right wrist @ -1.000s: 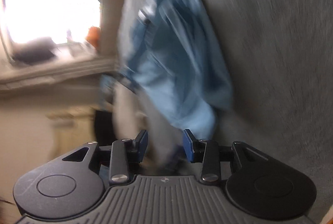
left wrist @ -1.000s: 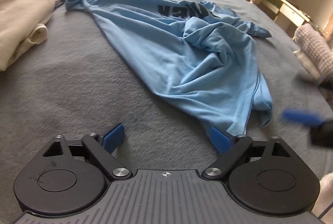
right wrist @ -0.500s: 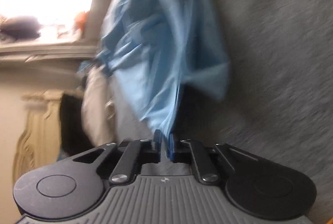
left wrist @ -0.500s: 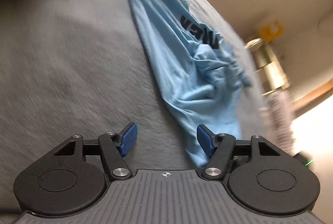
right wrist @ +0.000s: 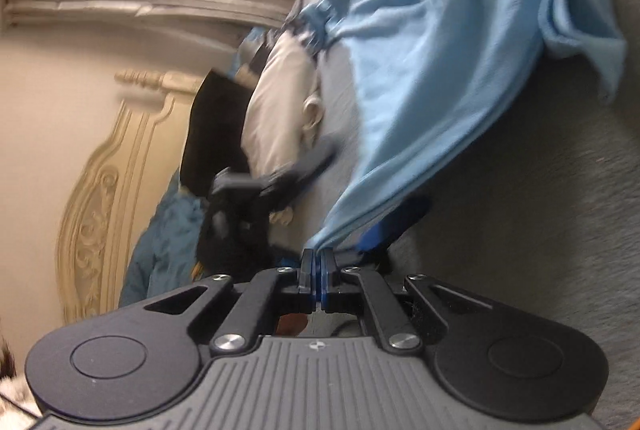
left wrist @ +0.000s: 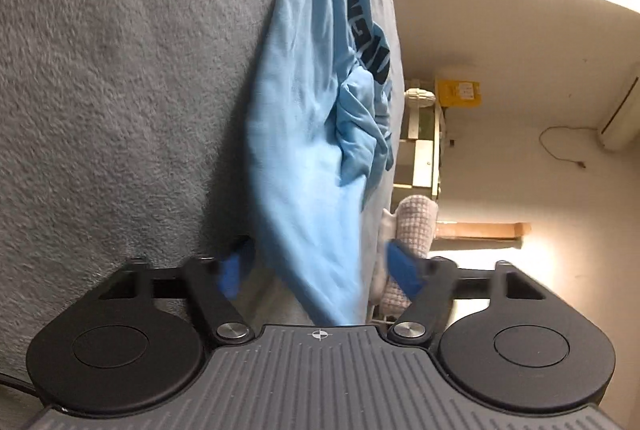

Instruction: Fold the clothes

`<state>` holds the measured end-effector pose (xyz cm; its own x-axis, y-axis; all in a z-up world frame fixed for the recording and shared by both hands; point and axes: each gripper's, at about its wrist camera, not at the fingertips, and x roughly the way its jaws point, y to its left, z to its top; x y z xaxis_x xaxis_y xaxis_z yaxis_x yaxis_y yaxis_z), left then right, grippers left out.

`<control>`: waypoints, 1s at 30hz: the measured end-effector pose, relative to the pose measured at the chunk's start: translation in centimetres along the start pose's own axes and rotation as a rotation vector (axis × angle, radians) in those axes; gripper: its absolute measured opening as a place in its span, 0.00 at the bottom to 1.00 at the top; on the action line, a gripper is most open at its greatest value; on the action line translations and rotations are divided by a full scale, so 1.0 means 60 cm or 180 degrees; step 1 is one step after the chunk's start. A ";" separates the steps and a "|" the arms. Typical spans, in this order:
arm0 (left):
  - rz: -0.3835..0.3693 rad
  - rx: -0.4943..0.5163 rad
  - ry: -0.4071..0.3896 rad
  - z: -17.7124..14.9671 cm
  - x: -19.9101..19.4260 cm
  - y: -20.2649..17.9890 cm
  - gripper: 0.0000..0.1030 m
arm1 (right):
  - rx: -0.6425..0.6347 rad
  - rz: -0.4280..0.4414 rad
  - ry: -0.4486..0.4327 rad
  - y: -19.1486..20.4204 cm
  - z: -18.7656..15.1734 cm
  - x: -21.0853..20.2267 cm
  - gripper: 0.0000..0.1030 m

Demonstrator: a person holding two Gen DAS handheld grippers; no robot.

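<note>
The right gripper (right wrist: 317, 272) has its 2 blue pads pressed together on a corner of the light blue T-shirt (right wrist: 432, 70), and the cloth rises from that pinch in a taut fan toward the bunched body of the garment lying on the grey blanket (right wrist: 540, 210). The left gripper (left wrist: 320, 276) is spread wide, its fingers (left wrist: 402, 272) standing on either side of the shirt's lower edge without touching it (both blue tips are blurred). In the left wrist view the T-shirt (left wrist: 304, 134) stretches away across the blanket (left wrist: 112, 70), dark lettering showing near its far part and a crumpled knot of fabric at its middle. A folded cream cloth (right wrist: 276, 102) lies on the bed beside the shirt, and a knitted pinkish towel (left wrist: 414, 226) sits near the bed's edge.
</note>
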<state>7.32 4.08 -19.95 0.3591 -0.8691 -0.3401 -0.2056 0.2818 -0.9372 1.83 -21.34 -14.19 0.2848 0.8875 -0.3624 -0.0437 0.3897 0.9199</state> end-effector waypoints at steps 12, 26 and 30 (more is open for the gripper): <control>0.0427 0.0130 -0.0543 0.014 -0.041 -0.007 0.04 | -0.0505 -0.1504 -0.0560 0.023 0.030 -0.135 0.43; 0.0325 0.0070 -0.0729 0.052 -0.077 0.004 0.05 | -0.2029 -0.3385 -0.0301 0.020 0.043 -0.039 0.53; 0.0375 0.0185 -0.0487 0.044 -0.064 -0.001 0.21 | -0.1991 -0.3392 -0.0412 0.024 0.045 -0.053 0.17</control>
<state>8.34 8.47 -18.80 0.4707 -0.7581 -0.4513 -0.2030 0.4048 -0.8916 3.46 -24.28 -11.29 0.5494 0.0399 -0.8346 -0.1715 0.9830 -0.0659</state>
